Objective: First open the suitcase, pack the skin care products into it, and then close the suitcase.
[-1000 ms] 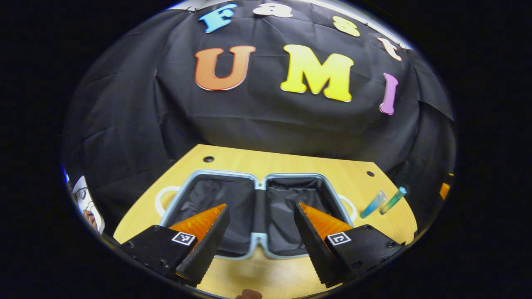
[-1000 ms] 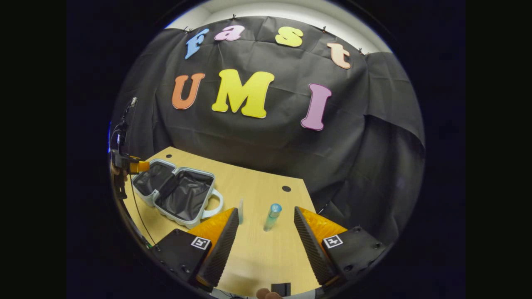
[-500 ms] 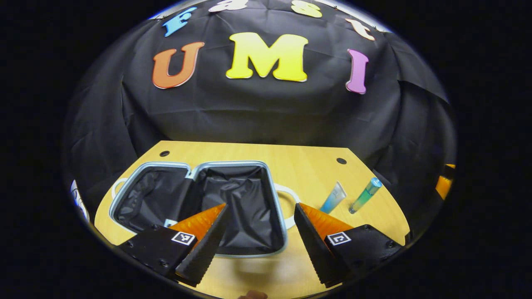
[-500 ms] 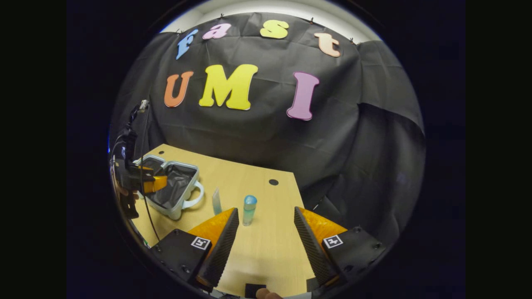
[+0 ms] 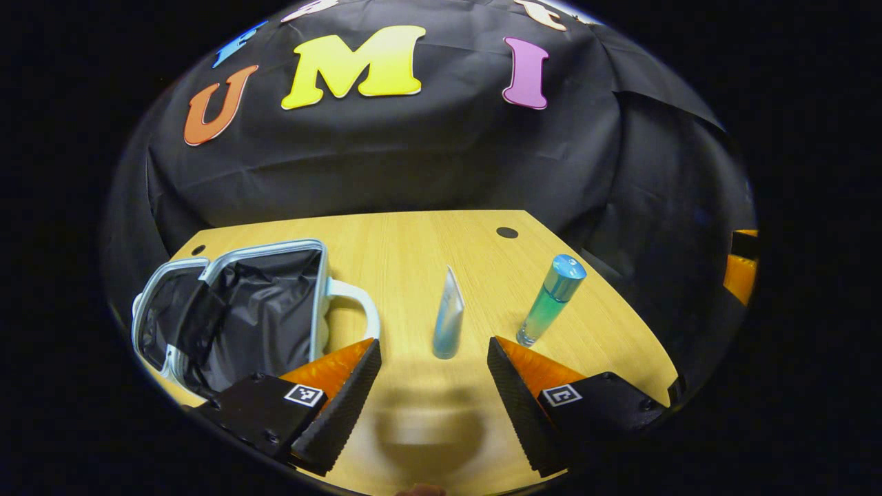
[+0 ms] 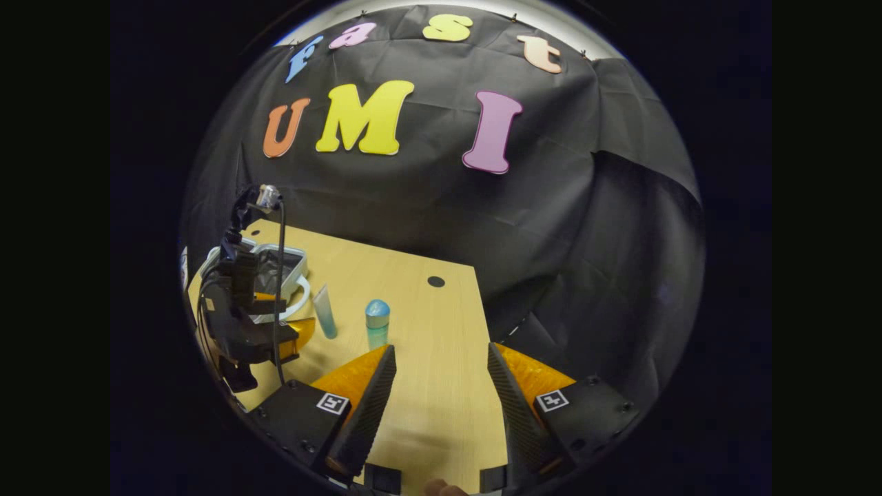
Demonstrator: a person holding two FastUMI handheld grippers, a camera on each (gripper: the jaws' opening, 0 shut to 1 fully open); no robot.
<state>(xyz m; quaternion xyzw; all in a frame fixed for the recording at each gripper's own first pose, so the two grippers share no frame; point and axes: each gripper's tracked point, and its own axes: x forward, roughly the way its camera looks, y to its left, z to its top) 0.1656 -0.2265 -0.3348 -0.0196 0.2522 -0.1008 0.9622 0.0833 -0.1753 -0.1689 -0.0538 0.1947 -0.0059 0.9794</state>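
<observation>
Swinging away from the open suitcase point(image 5: 234, 310), the left claw point(image 5: 433, 358) now faces the tube point(image 5: 448, 317), which stands on the table point(image 5: 413, 241) just ahead, between its wide-apart fingers. Right of it stands the bottle point(image 5: 551, 300). The right claw point(image 6: 441, 365) hangs wide apart too.

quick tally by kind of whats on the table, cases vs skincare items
suitcase, open, black lining: 1
skincare tube, standing upright: 1
skincare bottle with blue cap, standing upright: 1
total: 3 things on the table; nothing packed yet
</observation>
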